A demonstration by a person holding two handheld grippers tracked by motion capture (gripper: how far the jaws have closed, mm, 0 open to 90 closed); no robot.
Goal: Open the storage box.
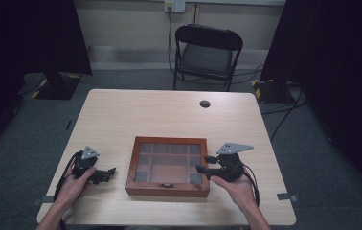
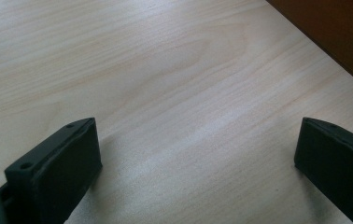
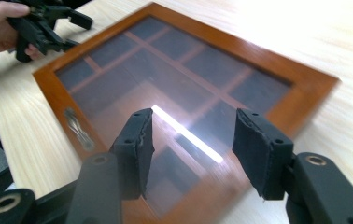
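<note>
A brown wooden box (image 1: 167,188) with a glass lid over several compartments lies shut near the table's front edge, a small metal latch (image 1: 168,184) on its front. My right gripper (image 1: 203,164) hovers over the box's right edge. In the right gripper view its jaws (image 3: 193,140) stand partly apart above the glass, nothing between them, with the box frame (image 3: 277,65) and latch (image 3: 74,122) below. My left gripper (image 1: 111,173) rests low at the left of the box, open. Its jaws (image 2: 198,149) stand wide over bare tabletop, with a corner of the box (image 2: 333,32) at the upper right.
The light wooden table (image 1: 169,115) has a round cable hole (image 1: 205,103) at the back. A black folding chair (image 1: 208,52) stands behind it. Dark curtains hang at both sides. In the right gripper view the left gripper (image 3: 76,33) shows beyond the box.
</note>
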